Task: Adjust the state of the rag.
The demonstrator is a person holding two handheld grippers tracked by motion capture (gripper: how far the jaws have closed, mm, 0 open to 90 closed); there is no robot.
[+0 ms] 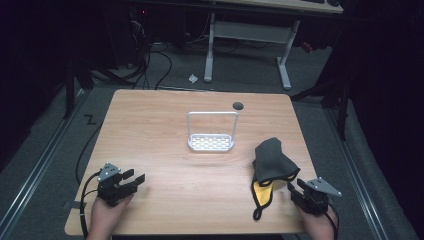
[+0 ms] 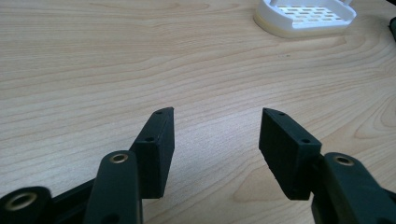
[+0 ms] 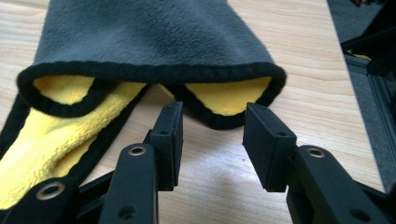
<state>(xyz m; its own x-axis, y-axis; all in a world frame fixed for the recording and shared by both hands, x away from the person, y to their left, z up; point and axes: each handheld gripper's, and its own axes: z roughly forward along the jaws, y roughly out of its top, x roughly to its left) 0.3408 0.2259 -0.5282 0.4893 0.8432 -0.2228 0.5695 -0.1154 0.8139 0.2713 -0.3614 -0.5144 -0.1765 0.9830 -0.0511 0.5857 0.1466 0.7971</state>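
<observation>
Two hand-held grippers, both at near table edge, jaws apart.
L gripper [image 1: 134,179]: near-left, held level in L hand [image 1: 107,212], jaws wide, nothing btwn. R gripper [image 1: 293,184]: near-right, in R hand [image 1: 316,224], pointing far-left, jaws parted, pads gripping nothing.
</observation>
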